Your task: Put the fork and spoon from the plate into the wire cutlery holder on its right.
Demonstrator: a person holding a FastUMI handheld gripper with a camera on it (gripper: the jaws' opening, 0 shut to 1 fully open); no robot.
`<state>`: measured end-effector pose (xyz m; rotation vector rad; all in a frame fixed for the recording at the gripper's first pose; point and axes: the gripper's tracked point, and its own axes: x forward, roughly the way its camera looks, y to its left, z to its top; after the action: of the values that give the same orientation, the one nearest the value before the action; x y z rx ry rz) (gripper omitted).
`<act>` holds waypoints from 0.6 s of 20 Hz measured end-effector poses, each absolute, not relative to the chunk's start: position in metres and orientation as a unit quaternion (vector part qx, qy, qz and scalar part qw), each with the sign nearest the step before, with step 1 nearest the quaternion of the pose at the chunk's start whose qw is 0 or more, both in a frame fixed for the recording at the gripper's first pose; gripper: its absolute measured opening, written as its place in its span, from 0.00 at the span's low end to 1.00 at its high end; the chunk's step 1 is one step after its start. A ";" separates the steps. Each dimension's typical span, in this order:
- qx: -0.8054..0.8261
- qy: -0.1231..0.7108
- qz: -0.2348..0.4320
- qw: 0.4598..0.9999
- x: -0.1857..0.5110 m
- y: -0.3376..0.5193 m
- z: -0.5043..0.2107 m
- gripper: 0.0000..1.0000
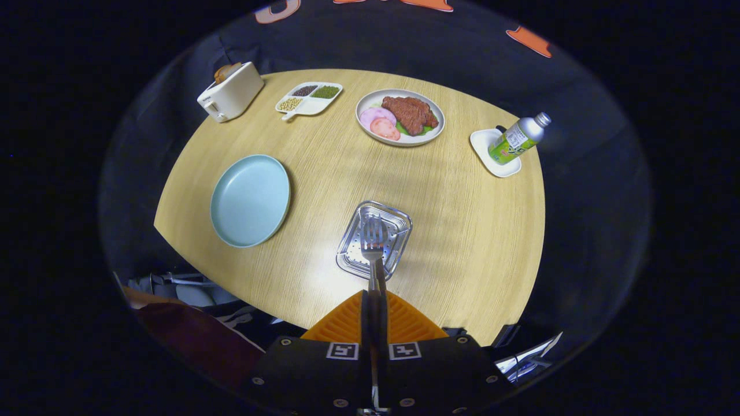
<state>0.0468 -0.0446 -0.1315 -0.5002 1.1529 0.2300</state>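
The tongs (374, 300) are clenching the handle of the fork (374, 240), both fingers pressing on it, with its tines pointing forward and hanging over the wire cutlery holder (399, 222) just ahead. The fork is looking stiff, light and slick, so gripping the narrow handle squarely is probably best. Inside the holder I am seeing only a perforated floor; a spoon is not something I can make out there. To its left the blue plate (250, 200) is sitting bare on the tabletop (462, 231). Beyond, a white plate (433, 130) is carrying meat and sliced ham, and a divided tray (309, 107) is holding beans.
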 end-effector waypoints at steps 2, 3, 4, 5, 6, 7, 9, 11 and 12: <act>-0.248 0.551 0.110 0.789 0.052 -0.048 -0.138 0.05; -0.251 0.558 0.112 0.783 0.052 -0.048 -0.141 0.05; -0.251 0.565 0.113 0.778 0.055 -0.047 -0.145 0.05; -0.252 0.569 0.112 0.775 0.059 -0.046 -0.148 0.05; -0.258 0.571 0.113 0.771 0.063 -0.047 -0.151 0.05; -0.267 0.572 0.112 0.768 0.067 -0.049 -0.154 0.05; -0.268 0.578 0.115 0.762 0.069 -0.046 -0.158 0.05; -0.270 0.579 0.118 0.760 0.075 -0.043 -0.162 0.05; -0.272 0.579 0.118 0.759 0.077 -0.043 -0.164 0.05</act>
<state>0.0770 -0.0425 -0.1641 -0.5932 1.2609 0.2579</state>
